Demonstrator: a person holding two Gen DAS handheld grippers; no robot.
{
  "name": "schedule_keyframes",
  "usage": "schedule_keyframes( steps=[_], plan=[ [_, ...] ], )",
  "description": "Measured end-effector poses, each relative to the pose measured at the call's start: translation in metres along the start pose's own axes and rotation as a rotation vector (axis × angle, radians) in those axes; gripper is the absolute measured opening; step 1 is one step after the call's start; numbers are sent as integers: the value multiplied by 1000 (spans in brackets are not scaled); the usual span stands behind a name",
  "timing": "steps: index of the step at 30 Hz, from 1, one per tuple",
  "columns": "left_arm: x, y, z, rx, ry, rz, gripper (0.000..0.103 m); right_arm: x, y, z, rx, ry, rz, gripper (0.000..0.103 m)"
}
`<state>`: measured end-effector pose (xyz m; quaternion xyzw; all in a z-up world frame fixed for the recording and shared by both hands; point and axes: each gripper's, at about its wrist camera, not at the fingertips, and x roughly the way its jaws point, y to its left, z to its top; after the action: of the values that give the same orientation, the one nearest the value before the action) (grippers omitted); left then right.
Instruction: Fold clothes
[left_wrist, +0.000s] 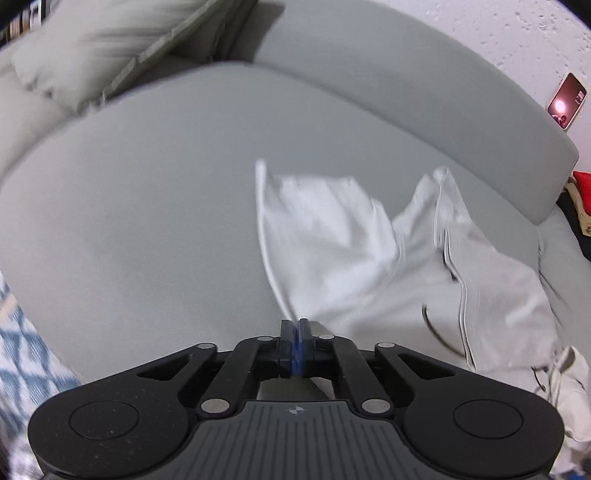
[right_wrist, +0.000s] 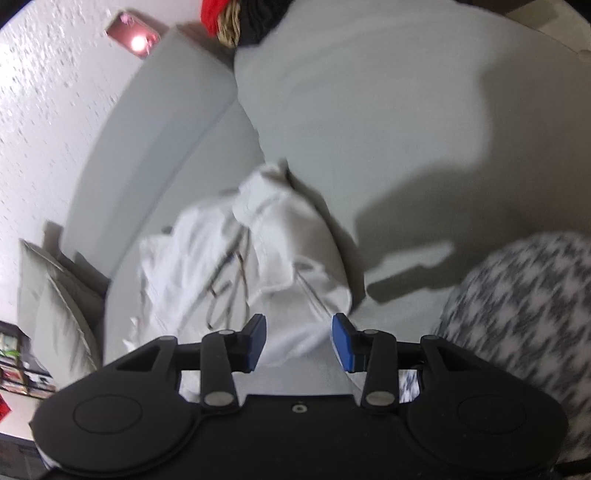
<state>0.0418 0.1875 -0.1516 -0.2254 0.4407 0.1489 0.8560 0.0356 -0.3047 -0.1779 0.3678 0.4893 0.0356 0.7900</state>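
Observation:
A white garment (left_wrist: 362, 251) with a thin dark drawstring lies crumpled on the grey sofa seat (left_wrist: 140, 206). My left gripper (left_wrist: 294, 325) is shut on one edge of it, and the cloth stretches up and to the right from the fingers. In the right wrist view the same white garment (right_wrist: 266, 254) lies bunched just ahead of my right gripper (right_wrist: 298, 338). That gripper is open, its blue pads (right_wrist: 341, 341) apart above the cloth with nothing clamped between them. Both views are blurred by motion.
The sofa backrest (left_wrist: 424, 92) runs behind the garment against a white textured wall. A pale cushion (left_wrist: 92, 48) sits at the seat's far left. A blue patterned cloth (left_wrist: 22, 354) and a grey houndstooth cloth (right_wrist: 524, 314) lie at the near edges. Red and dark items (right_wrist: 236, 18) sit past the sofa.

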Motion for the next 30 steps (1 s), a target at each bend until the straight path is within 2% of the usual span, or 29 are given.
schedule_keyframes(
  steps=[1, 3, 4, 6, 9, 11, 16, 19, 23, 26, 30],
  plan=[
    [3, 2, -2, -14, 17, -14, 11, 3, 1, -2, 3, -4, -23, 39],
    [3, 2, -5, -17, 21, -44, 29, 11, 0, -4, 23, -12, -67, 39],
    [3, 2, -6, -19, 23, -58, 34, 16, -1, -4, 45, -10, -86, 39],
    [1, 0, -9, -32, 37, -101, 45, 27, -9, -5, 104, -15, -63, 42],
    [1, 6, -12, -97, 76, -170, 48, 38, -25, -9, 193, -48, 30, 48],
    [1, 12, -13, -154, 109, -224, 49, 41, -34, -13, 236, -80, 104, 47],
    [5, 24, -21, -302, 210, -377, 51, 38, -40, -16, 225, -68, 285, 42],
    [8, 14, -25, -255, 180, -359, 51, 38, -41, -15, 207, -75, 345, 35],
    [16, 10, -19, -241, 100, -328, 51, 41, -39, -17, 161, -63, 269, 32],
    [24, 4, -18, -223, 83, -321, 53, 43, -40, -20, 118, -76, 197, 38],
    [34, -4, -15, -168, 54, -321, 52, 54, -35, -24, 55, -130, 207, 39]
  ],
)
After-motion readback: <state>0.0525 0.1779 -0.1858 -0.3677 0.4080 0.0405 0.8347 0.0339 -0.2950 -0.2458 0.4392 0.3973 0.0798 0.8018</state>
